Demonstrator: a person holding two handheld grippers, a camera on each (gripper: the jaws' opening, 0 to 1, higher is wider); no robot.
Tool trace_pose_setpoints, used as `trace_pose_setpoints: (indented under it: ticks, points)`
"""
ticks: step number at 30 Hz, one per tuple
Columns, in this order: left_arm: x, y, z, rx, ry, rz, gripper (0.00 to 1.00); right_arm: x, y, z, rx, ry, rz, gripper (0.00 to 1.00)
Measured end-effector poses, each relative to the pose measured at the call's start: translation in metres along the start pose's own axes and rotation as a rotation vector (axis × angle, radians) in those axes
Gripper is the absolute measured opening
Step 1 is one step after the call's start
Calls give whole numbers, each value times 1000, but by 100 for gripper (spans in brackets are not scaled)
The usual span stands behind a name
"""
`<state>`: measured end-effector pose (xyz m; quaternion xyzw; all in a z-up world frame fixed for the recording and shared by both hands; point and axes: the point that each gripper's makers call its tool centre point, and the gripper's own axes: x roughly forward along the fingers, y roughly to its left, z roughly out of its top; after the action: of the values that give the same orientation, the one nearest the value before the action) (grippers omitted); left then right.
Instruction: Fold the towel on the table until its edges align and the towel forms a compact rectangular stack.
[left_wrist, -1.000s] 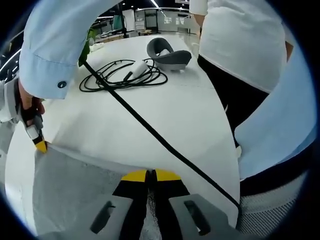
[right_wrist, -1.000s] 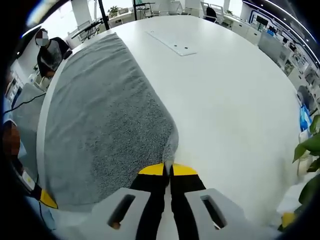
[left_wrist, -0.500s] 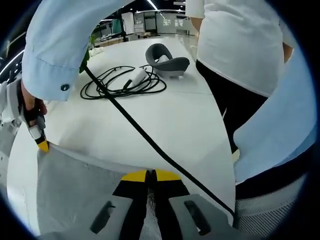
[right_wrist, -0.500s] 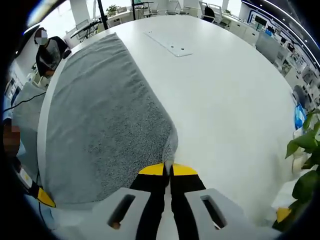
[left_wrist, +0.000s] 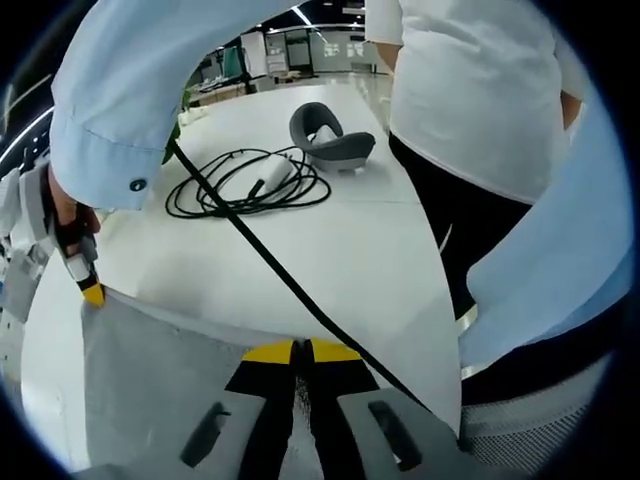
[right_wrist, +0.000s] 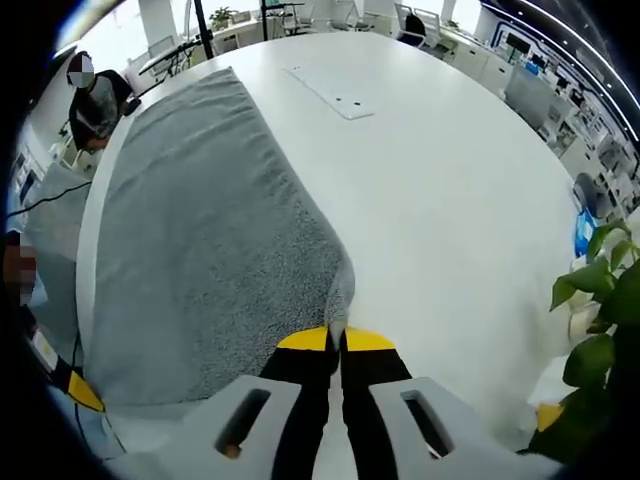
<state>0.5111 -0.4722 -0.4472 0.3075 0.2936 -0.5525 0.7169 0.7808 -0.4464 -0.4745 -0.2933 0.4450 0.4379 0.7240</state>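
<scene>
Towel (right_wrist: 200, 240) spread grey and nubbly across the white table (right_wrist: 440, 200), long and flat, near corners pinched up off the surface. Taking the left gripper view from its left side: right gripper (left_wrist: 92, 293) at the far left, yellow tip clamped on one towel corner; grey cloth sloping across the lower left; left gripper (left_wrist: 301, 351) at bottom centre, jaws pressed together on the towel's other near corner; black cable (left_wrist: 290, 290) running diagonally over the table and passing just beside that grip; coiled cord (left_wrist: 240, 185) and a grey headset (left_wrist: 330, 130) farther back; a person in white and black standing at the right edge. Likely trouble: cable dragged or trapped under the fold when the corners travel, since so close to the jaw; a thin pinch slipping out mid-carry and dropping one corner, leaving the edges skewed; uneven pull from the two hands twisting the cloth. In the right gripper view, left to right: left gripper's yellow tip low at the left, the pile-textured towel stretching away with one long edge curving, right gripper's jaws closed on cloth at bottom centre, bare table, green plant (right_wrist: 595, 310) at far right.
</scene>
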Motion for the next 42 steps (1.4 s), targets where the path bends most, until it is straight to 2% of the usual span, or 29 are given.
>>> trace_pose_setpoints:
  ticks: [18, 32, 33, 34, 39, 42]
  points:
    - [-23, -2, 23, 28, -34, 39, 4, -40, -2, -2, -6, 0, -54, 1]
    - [-47, -2, 40, 38, -71, 75, 4, -70, -15, -2, 0, -5, -96, 1]
    - [-49, -2, 43, 40, -77, 79, 4, -76, -4, -2, 1, -7, -100, 1]
    - [-51, -2, 44, 40, -80, 82, 4, -78, -2, -2, 0, -7, -103, 1]
    - [-63, -1, 50, 42, -96, 96, 4, -87, -11, 4, -8, -11, -116, 1]
    - [-71, 0, 53, 45, -106, 108, 4, -97, -6, 6, -8, -14, -126, 1]
